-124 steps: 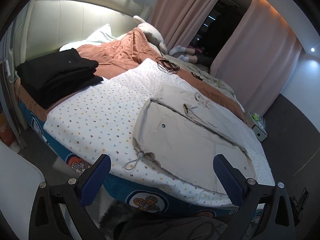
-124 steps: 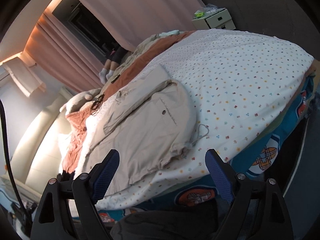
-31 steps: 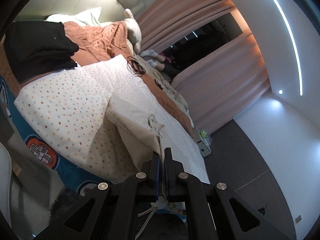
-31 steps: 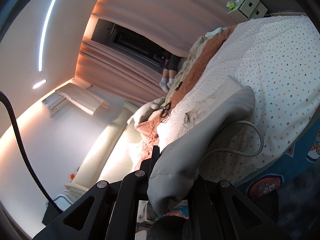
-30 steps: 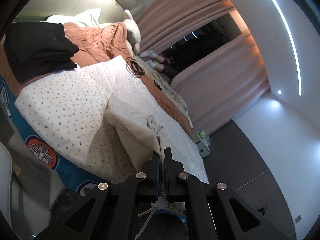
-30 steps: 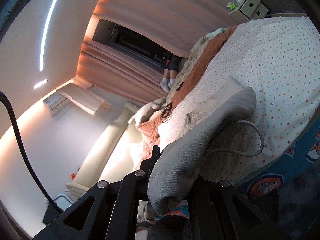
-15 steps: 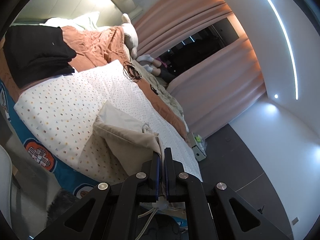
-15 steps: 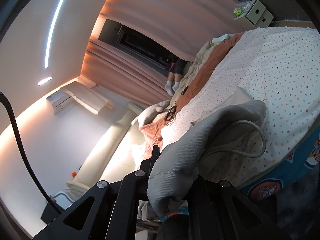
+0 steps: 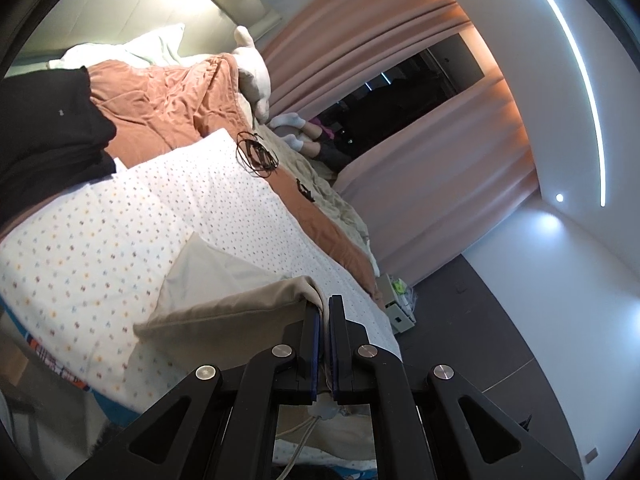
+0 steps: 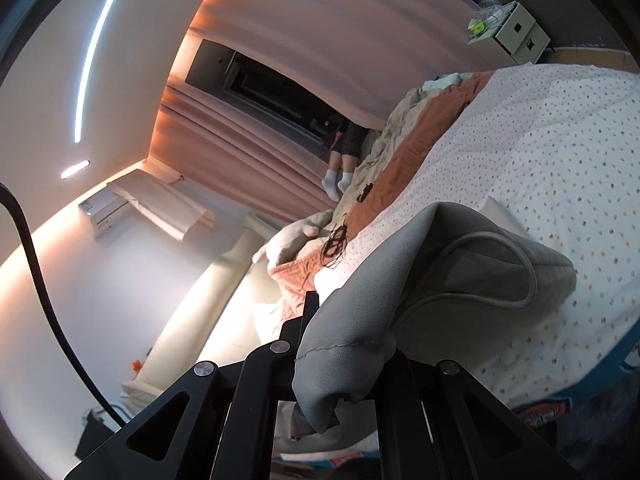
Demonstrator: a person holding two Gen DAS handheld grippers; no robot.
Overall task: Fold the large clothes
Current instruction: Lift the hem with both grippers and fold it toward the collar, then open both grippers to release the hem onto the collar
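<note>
We see the left gripper (image 9: 324, 312) and right gripper (image 10: 320, 320) each clamping the beige garment's (image 9: 224, 312) hem, apparently lifted above the dotted sheet (image 9: 100, 232).

black folded clothes (image 9: 44, 128) lie beside an orange blanket (image 9: 160, 104); a tangled black cord (image 9: 256, 156) rests on the dotted sheet (image 9: 100, 240).

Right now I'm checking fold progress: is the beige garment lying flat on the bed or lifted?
Lifted. The beige garment rises off the dotted sheet, its edge pinched in both shut grippers' jaws, a drawstring looping free.
</note>
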